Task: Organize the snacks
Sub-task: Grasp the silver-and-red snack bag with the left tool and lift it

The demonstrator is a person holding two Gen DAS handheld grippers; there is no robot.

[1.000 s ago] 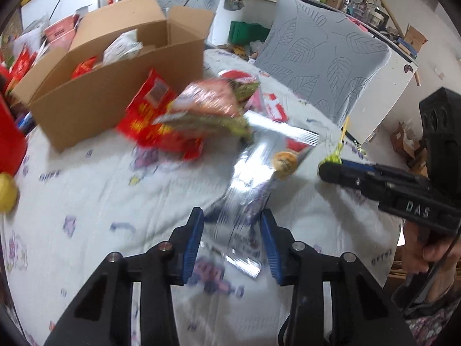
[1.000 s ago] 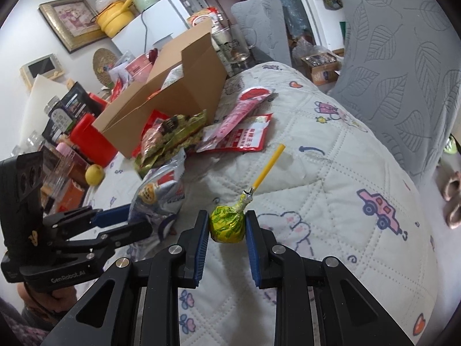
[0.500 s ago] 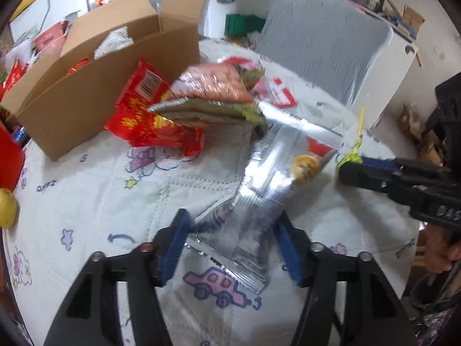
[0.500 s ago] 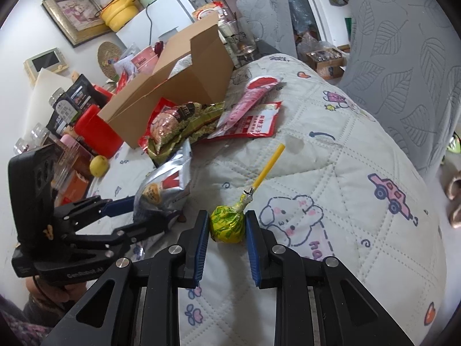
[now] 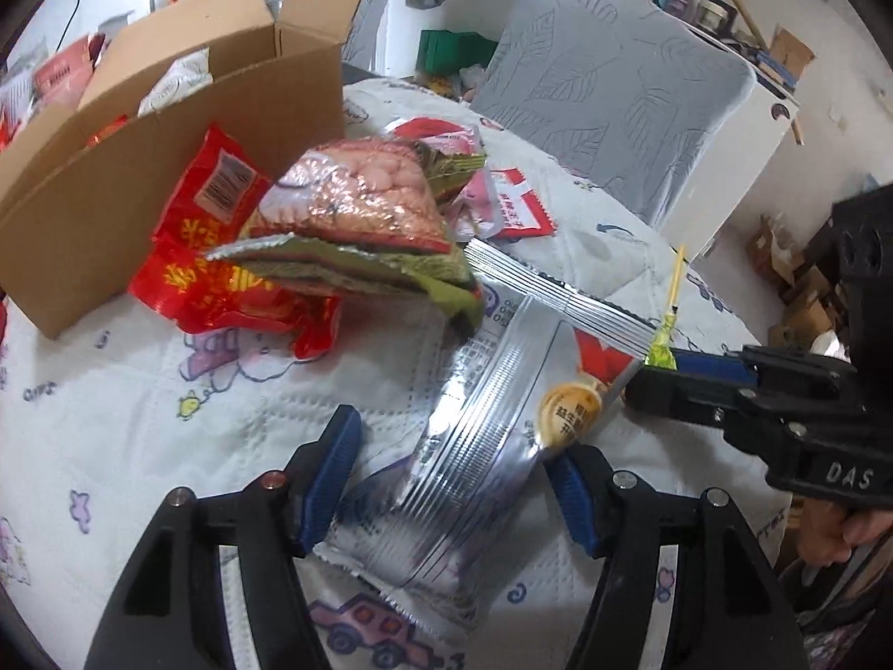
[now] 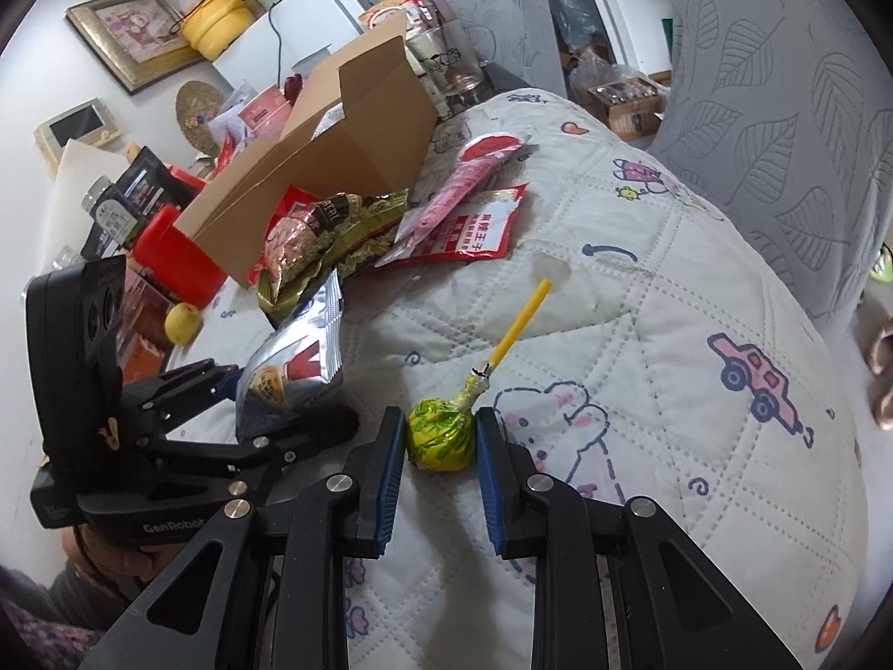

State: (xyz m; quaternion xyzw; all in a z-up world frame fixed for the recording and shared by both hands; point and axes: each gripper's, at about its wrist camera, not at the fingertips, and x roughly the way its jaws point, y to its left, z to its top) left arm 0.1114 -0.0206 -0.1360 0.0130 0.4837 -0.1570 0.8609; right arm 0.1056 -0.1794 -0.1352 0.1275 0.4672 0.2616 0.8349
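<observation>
The cardboard box (image 5: 167, 128) stands at far left on the quilted table (image 5: 139, 391). The silver foil snack bag (image 5: 474, 446) is straddled by the spread left gripper (image 5: 452, 480); closure seems next. The green lollipop (image 6: 441, 434) is pinched by the right gripper (image 6: 440, 446), boxing likely pending.

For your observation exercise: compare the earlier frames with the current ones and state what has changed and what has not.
The left gripper has opened wide, letting go of the silver snack bag, which now lies between its spread fingers on the quilted cloth. The right gripper still flanks the green lollipop; the cardboard box stayed put.
</observation>
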